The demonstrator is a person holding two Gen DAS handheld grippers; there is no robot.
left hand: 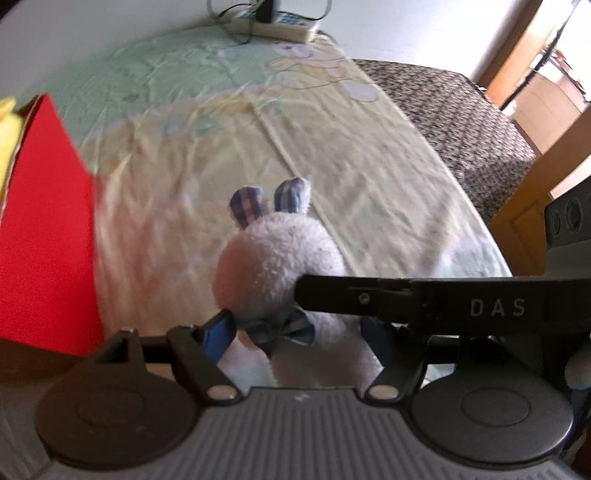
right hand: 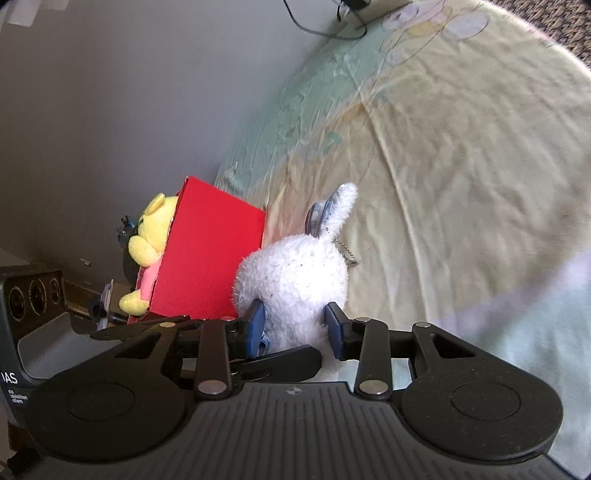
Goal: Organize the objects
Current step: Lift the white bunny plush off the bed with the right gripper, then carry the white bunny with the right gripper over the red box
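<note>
Far left in the left wrist view: a red box standing on the bed, with something yellow showing at its open top. In the right wrist view, the same red box holding a yellow plush bear that leans out over the edge toward the wall.

In the middle: a white plush rabbit with checked ears and a checked bow, just beside the red box, head pointing away from the cameras. Left gripper clenched around the rabbit at the neck, blue pad at the left pressing into the fur; the other pad mostly hidden behind the finger of the right gripper crossing in front. Right gripper also grasping the white plush rabbit, both blue pads squeezing its body from the sides. A small ball chain hanging at the back of its head.

To the right: pale yellow and green bed sheet with cartoon print, wrinkled. Farther right, a dark patterned cover at the side of the bed. At the top, a white power strip with cables at the bed edge.
</note>
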